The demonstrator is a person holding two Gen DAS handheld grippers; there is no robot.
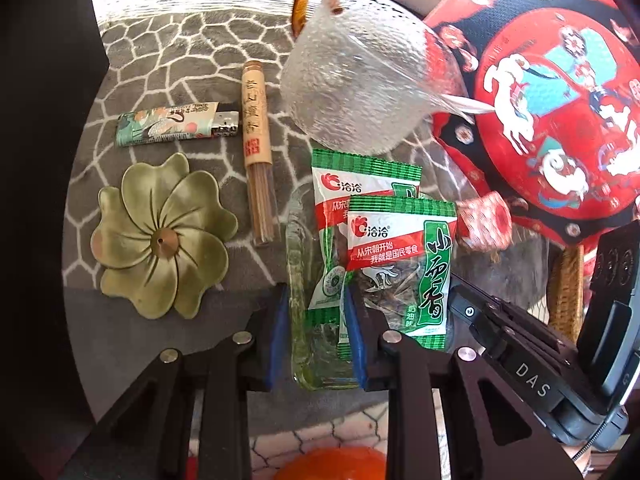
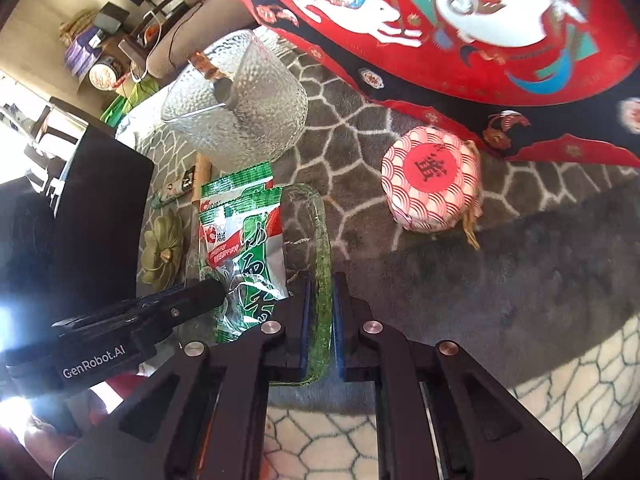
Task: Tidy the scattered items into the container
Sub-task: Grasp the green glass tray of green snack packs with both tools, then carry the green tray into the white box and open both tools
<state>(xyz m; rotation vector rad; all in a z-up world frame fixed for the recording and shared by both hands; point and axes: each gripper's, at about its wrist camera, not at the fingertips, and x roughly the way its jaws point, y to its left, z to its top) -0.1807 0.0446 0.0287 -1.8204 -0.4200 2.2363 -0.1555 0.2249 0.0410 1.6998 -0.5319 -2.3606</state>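
A clear green glass tray (image 1: 298,272) lies on the grey patterned mat and holds two green snack packets (image 1: 400,264). My left gripper (image 1: 316,332) is shut on the tray's left rim. My right gripper (image 2: 320,324) is shut on the tray's right rim (image 2: 322,240); the packets (image 2: 244,240) lie inside, left of it. A green flower-shaped dish (image 1: 160,236), a lighter (image 1: 176,124) and a tube of incense sticks (image 1: 258,152) lie on the mat left of the tray. A round red-and-white wrapped parcel (image 2: 430,180) sits to the right.
A textured glass teapot (image 1: 360,80) with an amber handle stands behind the tray. A red patterned cushion (image 1: 552,92) fills the right side. An orange object (image 1: 332,464) shows at the near edge. A dark block (image 2: 100,216) stands at the left.
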